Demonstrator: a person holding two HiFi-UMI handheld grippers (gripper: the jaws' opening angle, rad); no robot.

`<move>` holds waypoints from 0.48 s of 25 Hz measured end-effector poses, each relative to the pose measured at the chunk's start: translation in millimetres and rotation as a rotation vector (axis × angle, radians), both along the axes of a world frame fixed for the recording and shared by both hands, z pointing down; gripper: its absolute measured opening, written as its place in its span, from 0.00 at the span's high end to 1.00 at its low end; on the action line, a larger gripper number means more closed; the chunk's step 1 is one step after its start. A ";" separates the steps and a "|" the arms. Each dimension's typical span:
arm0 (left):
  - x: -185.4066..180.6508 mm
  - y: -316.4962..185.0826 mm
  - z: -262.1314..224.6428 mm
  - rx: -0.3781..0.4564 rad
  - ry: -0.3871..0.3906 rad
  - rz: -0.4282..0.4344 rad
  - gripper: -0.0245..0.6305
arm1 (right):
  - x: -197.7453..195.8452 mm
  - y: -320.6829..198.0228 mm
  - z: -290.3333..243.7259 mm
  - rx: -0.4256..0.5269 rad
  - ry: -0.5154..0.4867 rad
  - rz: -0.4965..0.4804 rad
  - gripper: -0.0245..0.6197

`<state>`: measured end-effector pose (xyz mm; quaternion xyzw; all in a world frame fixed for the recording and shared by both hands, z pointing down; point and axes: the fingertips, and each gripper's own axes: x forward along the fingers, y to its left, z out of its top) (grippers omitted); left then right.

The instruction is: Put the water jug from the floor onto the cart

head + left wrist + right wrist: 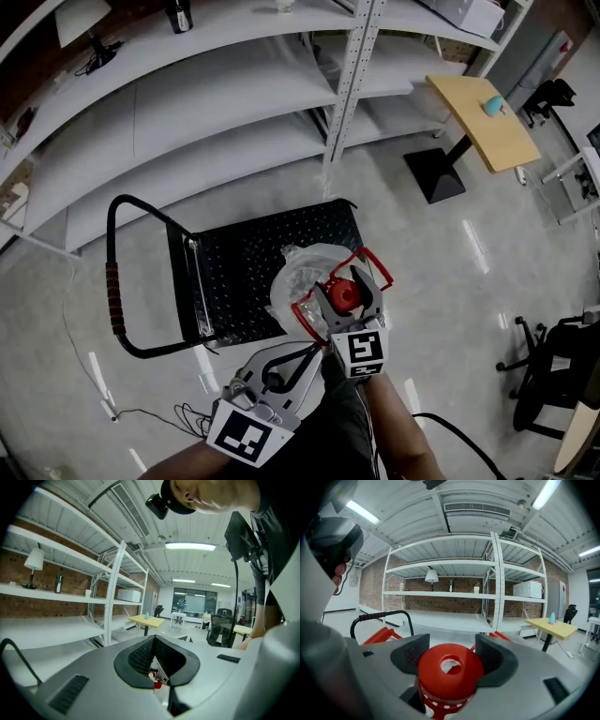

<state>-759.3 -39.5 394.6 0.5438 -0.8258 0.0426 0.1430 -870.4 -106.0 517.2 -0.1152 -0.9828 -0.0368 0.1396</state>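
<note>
Two grippers, head view: both at bottom centre, side by side, over a pale concrete floor (441, 281).
Head view, jug: clear plastic water jug (302, 270) with red screw cap (345, 294) and thin red carry handle (376, 267), over the near right corner of the black perforated cart deck (248, 272); resting or lifted, cannot tell.
Head view, right gripper (347, 298): fingers on either side of the cap.
Head view, left gripper (314, 347): tips drawn to a point at the handle's near side.
Head view, cart: black tube push handle with red grip (114, 281) on the left; white metal shelving (234, 75) beyond.
Left gripper view, jaws: pads (140, 656) pinched into a narrow V, with a sliver of the red handle (157, 683) at its bottom.
Left gripper view, background: shelving (70, 592) left, yellow-topped table (143, 619) further off.
Right gripper view, jaws: clamped on the cap (450, 667), one pad (410, 656) on each side.
Right gripper view, background: handle arm (382, 634) rises left of the cap; push handle (379, 617) beyond it; shelving (440, 592) behind.
</note>
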 end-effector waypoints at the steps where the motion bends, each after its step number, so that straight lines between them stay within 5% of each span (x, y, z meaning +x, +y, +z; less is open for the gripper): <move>1: -11.5 -1.3 19.6 0.001 0.010 -0.018 0.96 | -16.1 1.5 20.0 -0.001 -0.006 -0.014 0.50; 12: -76.6 21.4 184.0 -0.057 0.074 -0.158 0.96 | -119.2 36.1 208.0 0.015 0.030 -0.120 0.50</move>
